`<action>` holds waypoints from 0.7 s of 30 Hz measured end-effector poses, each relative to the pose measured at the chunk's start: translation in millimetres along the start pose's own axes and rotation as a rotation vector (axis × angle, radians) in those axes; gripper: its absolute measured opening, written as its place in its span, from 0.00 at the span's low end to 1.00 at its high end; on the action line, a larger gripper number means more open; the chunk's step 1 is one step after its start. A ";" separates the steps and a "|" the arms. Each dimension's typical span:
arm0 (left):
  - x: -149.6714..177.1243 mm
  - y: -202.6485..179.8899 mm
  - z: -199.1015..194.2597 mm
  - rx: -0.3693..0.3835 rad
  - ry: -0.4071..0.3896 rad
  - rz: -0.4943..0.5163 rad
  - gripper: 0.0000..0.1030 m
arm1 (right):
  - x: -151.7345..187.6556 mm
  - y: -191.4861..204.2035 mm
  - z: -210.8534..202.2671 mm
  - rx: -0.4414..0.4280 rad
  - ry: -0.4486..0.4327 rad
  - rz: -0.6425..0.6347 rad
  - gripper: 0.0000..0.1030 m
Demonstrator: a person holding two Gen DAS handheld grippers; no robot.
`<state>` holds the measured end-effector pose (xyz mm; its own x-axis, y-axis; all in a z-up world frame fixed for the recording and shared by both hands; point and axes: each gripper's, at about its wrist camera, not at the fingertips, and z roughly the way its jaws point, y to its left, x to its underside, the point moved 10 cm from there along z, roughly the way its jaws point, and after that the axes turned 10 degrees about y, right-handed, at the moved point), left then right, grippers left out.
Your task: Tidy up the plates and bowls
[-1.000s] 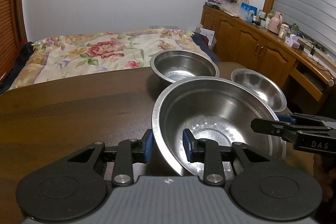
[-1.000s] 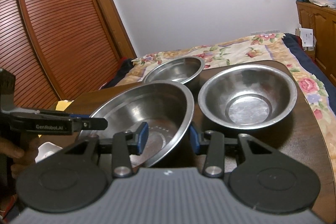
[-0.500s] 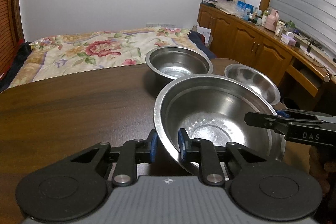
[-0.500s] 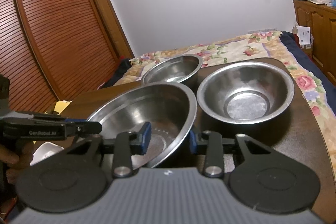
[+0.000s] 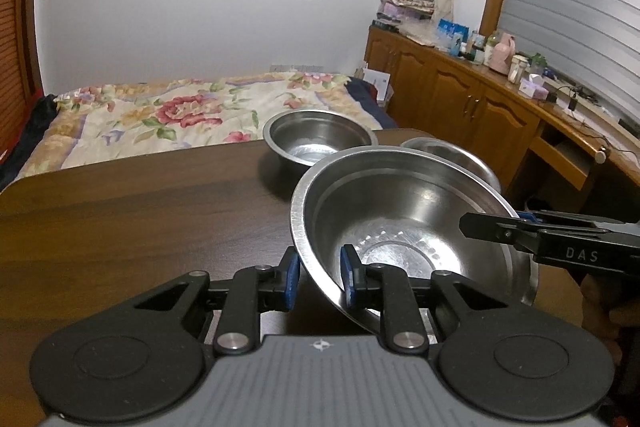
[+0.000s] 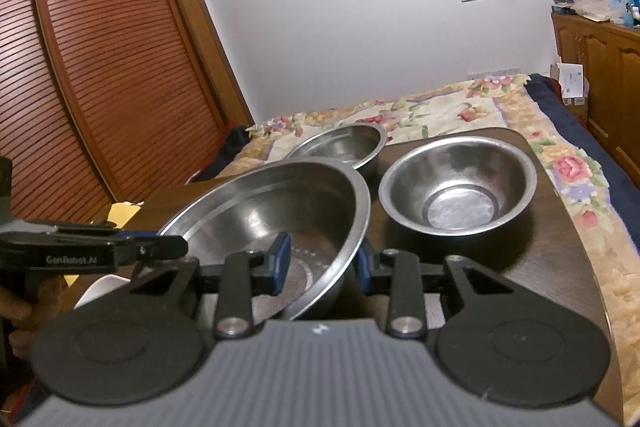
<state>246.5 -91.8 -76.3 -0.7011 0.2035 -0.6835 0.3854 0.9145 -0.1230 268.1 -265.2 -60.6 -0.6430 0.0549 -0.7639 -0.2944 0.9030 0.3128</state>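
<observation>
A large steel bowl [image 5: 400, 211] [image 6: 256, 211] hangs tilted over the dark wooden table [image 5: 120, 219], its left side raised. My left gripper [image 5: 320, 279] is shut on its near-left rim, one pad inside and one outside. My right gripper [image 6: 322, 265] straddles the opposite rim and is open, with a gap between the inner pad and the bowl wall. Behind stand a medium steel bowl [image 6: 458, 183], half hidden in the left wrist view [image 5: 452, 155], and a deeper steel bowl [image 5: 320, 143] [image 6: 344, 147].
The table's right edge [image 6: 592, 267] lies close to the medium bowl. A bed with a floral cover [image 5: 180, 111] stands beyond the table. Wooden cabinets [image 5: 460, 99] line the right wall, and louvred wardrobe doors [image 6: 100, 67] the left. A hand [image 6: 16, 307] holds the left gripper.
My left gripper's fingers have shut on the large bowl's rim, and that side of the bowl has risen and tilted. The right fingers have narrowed slightly around the other rim.
</observation>
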 end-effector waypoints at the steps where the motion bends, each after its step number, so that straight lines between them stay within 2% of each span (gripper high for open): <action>1: 0.8 -1.6 -2.3 0.002 -0.004 0.001 0.24 | 0.2 0.3 -2.4 0.001 -0.003 0.000 0.34; 21: 25.3 -27.1 -40.4 0.038 -0.049 0.026 0.25 | 13.5 6.7 -33.8 0.024 -0.023 0.001 0.35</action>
<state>194.0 -97.3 -61.1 -0.6610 0.2088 -0.7207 0.4259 0.8952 -0.1313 233.5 -272.8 -49.7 -0.6265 0.0658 -0.7766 -0.2767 0.9128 0.3005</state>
